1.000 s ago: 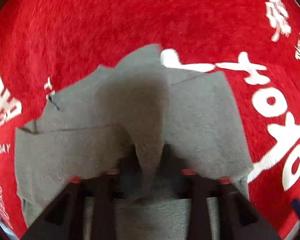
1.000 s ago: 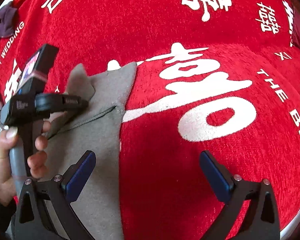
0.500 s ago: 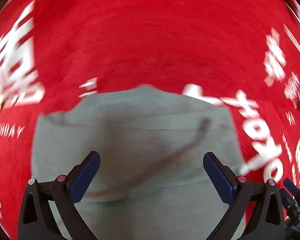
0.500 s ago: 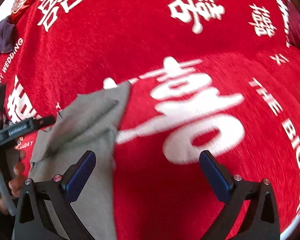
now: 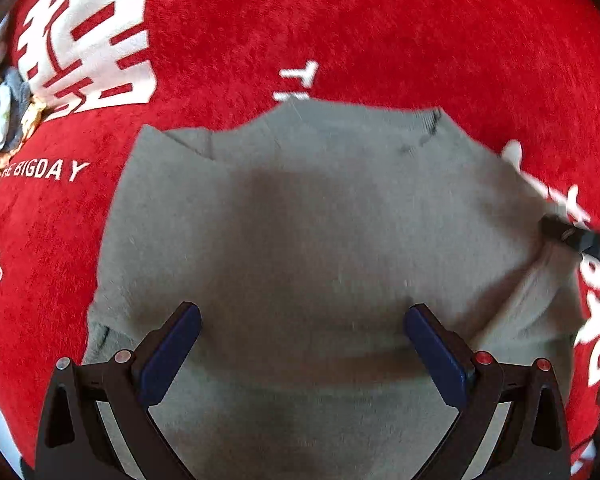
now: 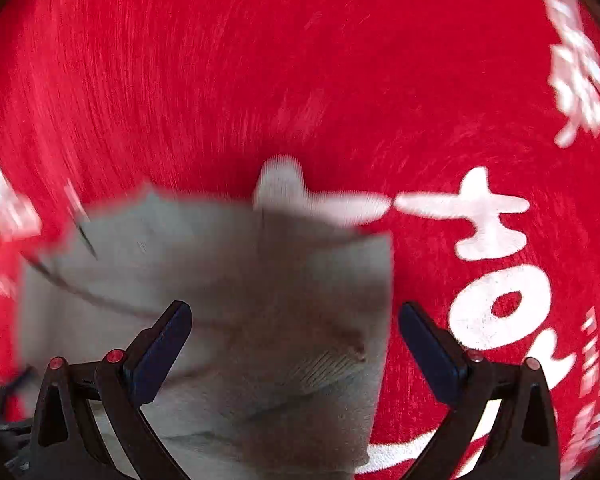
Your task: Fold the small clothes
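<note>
A small grey garment [image 5: 308,232] lies folded flat on a red cloth [image 5: 340,32] with white lettering. My left gripper [image 5: 302,330] hangs above the garment's near part, jaws wide open, nothing between the blue pads. In the right wrist view the same grey garment [image 6: 228,280] shows blurred, with a ribbed hem near its right edge. My right gripper [image 6: 294,328] is open above it, its right finger [image 6: 432,348] just past the garment's right edge. The tip of the other gripper [image 5: 580,238] reaches in at the garment's right side in the left wrist view.
The red cloth [image 6: 260,60] covers the whole surface around the garment. A heap of other small clothes [image 5: 4,120] lies at the far left edge in the left wrist view.
The left gripper let go of a pinched fold of the garment and opened wide; the garment now lies flat. The right gripper swept left from the bare red cloth to above the garment.
</note>
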Available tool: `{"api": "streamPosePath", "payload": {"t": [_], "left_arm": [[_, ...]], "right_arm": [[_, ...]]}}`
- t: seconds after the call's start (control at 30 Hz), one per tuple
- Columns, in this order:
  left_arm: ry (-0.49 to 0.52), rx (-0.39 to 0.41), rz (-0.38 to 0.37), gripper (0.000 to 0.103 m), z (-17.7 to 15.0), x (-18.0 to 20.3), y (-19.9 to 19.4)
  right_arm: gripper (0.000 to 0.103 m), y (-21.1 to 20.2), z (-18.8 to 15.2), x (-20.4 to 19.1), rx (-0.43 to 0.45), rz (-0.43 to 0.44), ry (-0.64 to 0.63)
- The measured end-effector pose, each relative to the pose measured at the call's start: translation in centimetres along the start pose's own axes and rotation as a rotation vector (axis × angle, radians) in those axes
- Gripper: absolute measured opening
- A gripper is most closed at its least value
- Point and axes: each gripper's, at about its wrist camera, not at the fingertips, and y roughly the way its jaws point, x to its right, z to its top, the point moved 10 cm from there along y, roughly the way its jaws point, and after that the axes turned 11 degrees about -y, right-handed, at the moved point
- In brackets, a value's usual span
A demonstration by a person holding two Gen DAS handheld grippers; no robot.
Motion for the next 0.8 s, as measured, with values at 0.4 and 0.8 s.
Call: {"api": "streamPosePath", "payload": {"t": [0.4,0.8], "left_arm": [[0.06,0.016,-0.056,0.103,-1.8,-0.7,-2.0],[0.025,0.006,-0.037,0.103,-1.1,-2.2,-1.8]], "right_arm": [[0.103,-6.5,-12.8,5.3,0.109,-0.043,0.177],[0.06,-5.6,-3.7,1.2,0.271,0.396,0.281]]}}
